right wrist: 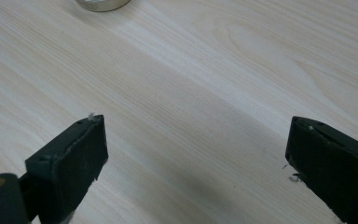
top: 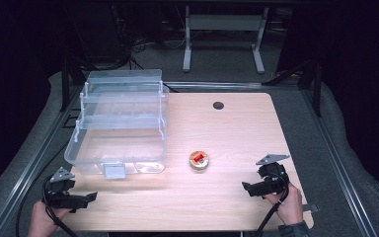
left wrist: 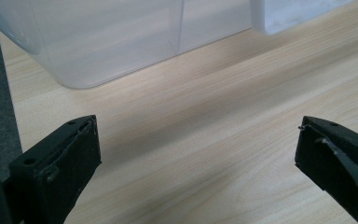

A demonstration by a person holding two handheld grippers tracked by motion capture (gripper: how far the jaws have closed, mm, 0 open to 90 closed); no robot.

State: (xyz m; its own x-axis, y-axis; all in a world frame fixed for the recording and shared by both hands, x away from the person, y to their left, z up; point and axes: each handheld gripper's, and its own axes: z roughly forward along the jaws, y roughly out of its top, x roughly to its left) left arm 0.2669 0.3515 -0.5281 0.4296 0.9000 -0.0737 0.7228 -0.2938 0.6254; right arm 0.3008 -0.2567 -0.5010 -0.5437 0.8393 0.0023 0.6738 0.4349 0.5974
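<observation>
A clear plastic tiered storage box [top: 119, 123] stands open on the left half of the wooden table [top: 227, 128]; its front wall [left wrist: 98, 42] fills the top of the left gripper view. A small round tin with a red item on top [top: 198, 160] sits mid-table, and its rim [right wrist: 103, 3] peeks in at the top of the right gripper view. My left gripper [top: 86, 198] rests near the front left corner, open and holding nothing [left wrist: 198, 144]. At the front right, my right gripper [top: 246, 188] is open too, with bare wood between its jaws [right wrist: 196, 144].
A dark cable hole [top: 218, 105] lies near the table's far edge. Grey padding [top: 325, 128] borders the table on both sides, and a white metal frame [top: 224, 29] stands beyond it. A small latch tab [top: 113, 171] juts from the box's front.
</observation>
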